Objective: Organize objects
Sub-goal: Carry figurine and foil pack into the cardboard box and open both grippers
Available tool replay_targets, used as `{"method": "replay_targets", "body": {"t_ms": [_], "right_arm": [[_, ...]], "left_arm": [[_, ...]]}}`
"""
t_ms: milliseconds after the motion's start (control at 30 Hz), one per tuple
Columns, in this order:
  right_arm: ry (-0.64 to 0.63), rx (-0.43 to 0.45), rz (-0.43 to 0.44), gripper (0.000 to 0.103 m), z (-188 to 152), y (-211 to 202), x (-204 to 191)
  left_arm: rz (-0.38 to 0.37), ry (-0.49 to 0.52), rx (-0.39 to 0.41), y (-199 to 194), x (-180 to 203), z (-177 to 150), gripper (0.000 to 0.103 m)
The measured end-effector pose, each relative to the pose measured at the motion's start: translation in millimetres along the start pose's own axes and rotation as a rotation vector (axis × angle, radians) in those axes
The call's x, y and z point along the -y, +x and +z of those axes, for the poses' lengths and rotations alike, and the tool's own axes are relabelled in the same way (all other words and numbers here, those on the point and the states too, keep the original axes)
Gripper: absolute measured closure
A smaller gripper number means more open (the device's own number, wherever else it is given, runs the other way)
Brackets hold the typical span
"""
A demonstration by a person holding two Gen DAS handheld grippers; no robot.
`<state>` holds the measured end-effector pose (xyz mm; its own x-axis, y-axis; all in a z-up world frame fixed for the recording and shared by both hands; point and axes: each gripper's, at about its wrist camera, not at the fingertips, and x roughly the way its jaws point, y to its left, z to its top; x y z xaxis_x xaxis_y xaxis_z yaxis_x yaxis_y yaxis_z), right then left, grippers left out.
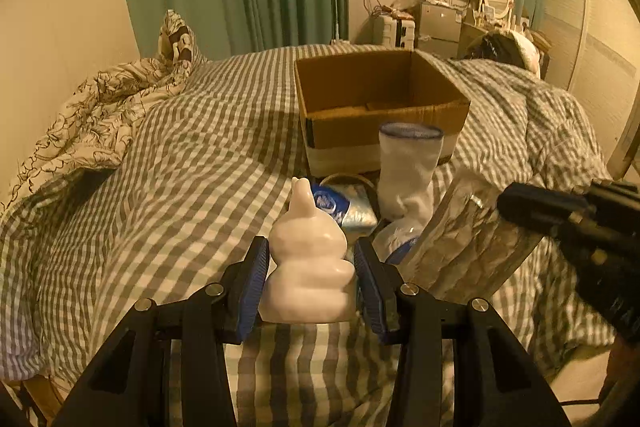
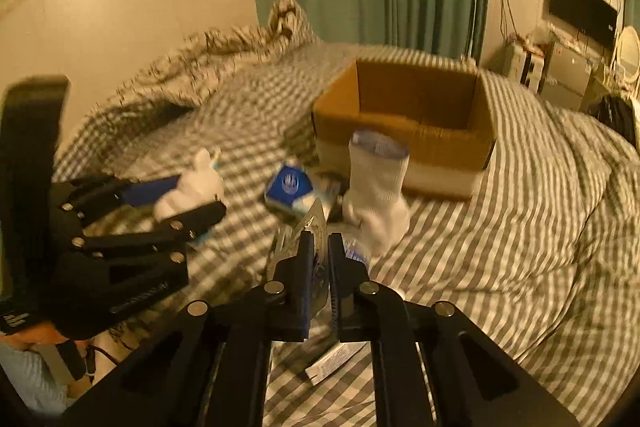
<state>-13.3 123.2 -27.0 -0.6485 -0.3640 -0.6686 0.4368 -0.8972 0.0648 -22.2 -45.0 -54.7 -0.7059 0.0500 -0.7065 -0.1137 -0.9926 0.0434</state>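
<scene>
Figurine (image 1: 308, 263) between left gripper (image 1: 311, 281) pads, seemingly clamped; crinkly bag (image 2: 316, 227) pinched in narrow right gripper (image 2: 319, 259); beyond, sock (image 1: 408, 171) and packet (image 1: 340, 207) on bed (image 1: 180, 167) before empty box (image 1: 380, 95); risk: slick bag slipping, or sock toppled en route.

left gripper (image 1: 311, 277): black angular linkage arms, round silver screws, blue ribbed pads (image 1: 253, 285) | right gripper (image 2: 319, 259): same black frame, silver screws, blue pad faces | white marking on left gripper body, unreadable
</scene>
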Motion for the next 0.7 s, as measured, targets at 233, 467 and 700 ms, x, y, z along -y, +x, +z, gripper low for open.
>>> {"method": "replay_targets", "body": {"t_ms": [233,467,700], "right_arm": [[-0.012,0.121,-0.027,0.101,53,-29,30],[-0.039,0.230,-0.111,0.101,130,-37,73],[-0.023,0.218,-0.124,0.101,182,20,112]], "left_arm": [[-0.040,-0.018,0.071,-11,0,49,0.058],[-0.064,0.010,0.140,8,14,128,0.058],[-0.043,0.031,0.118,81,27,187,0.058]]}}
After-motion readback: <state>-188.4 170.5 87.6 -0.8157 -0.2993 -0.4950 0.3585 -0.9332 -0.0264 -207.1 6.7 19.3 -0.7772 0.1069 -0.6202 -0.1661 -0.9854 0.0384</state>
